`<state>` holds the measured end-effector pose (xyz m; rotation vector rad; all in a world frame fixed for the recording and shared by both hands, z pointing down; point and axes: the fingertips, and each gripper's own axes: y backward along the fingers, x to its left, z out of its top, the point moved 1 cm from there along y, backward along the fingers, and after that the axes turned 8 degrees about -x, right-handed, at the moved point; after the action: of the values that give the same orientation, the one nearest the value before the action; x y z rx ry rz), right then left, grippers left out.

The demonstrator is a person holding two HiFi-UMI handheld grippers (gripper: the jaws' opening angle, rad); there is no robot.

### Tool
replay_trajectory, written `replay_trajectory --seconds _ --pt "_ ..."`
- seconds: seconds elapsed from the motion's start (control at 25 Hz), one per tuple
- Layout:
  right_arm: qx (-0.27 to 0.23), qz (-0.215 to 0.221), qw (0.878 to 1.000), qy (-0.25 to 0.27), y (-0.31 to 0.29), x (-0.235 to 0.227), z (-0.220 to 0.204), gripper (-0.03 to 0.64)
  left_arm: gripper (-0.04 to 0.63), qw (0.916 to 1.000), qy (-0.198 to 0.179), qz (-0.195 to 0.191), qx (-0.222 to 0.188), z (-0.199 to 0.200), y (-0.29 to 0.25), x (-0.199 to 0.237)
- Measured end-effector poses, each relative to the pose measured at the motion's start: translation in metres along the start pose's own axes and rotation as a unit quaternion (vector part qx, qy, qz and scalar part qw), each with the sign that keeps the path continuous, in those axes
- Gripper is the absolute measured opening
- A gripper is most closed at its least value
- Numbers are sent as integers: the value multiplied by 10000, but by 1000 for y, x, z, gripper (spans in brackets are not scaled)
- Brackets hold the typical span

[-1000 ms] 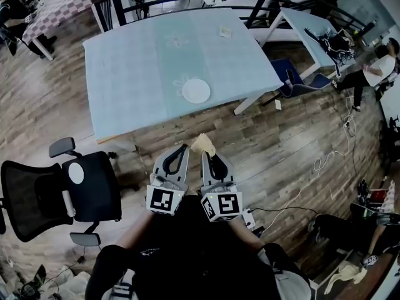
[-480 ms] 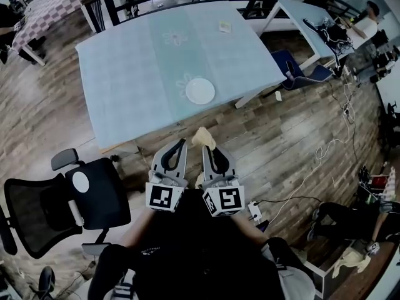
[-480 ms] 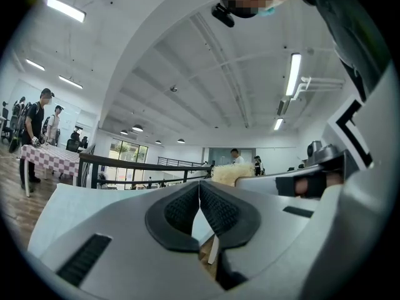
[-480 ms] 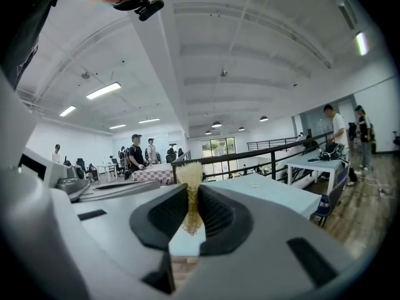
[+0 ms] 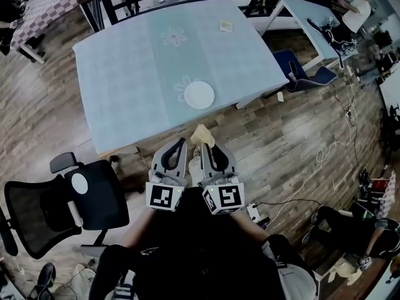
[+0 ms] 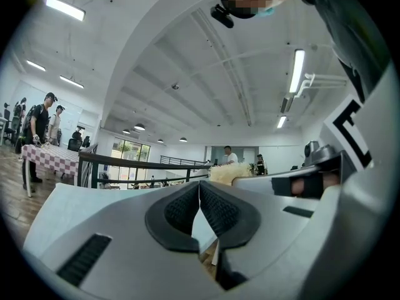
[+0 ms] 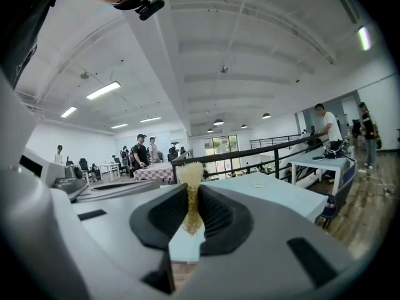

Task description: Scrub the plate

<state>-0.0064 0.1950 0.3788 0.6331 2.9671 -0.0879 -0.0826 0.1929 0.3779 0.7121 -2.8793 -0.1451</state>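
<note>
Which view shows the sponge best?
The right gripper view: the sponge sits clamped between the right gripper's jaws, close up. The head view shows it small, past the tips; the left gripper view catches only its top.

Smooth plate [image 5: 199, 95], coarse porous sponge [image 5: 203, 135]

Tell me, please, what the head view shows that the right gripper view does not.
Only the head view: the white plate on the table, and a black office chair on the floor. Only the right gripper view: the ceiling lamps, and the jaws pressed flat against the sponge. Both: the right gripper, the sponge it holds, the light table.
</note>
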Motion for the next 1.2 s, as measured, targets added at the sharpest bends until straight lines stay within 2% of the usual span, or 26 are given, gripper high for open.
replay_trajectory --seconds 0.16,0.36,0.88,1.2 --pt "81 140 9999 -58 -27 -15 0 52 14 9997 3 214 104 -8 -22 13" --pt "167 274 9994 -111 -60 -46 1 52 14 9995 -124 274 138 -13 -66 21" --pt "36 435 9989 -170 -113 -133 15 53 14 9973 -240 699 41 -25 -155 15" --pt "234 486 9983 -222 -140 -143 7 52 14 9978 -122 645 23 -31 -179 25"
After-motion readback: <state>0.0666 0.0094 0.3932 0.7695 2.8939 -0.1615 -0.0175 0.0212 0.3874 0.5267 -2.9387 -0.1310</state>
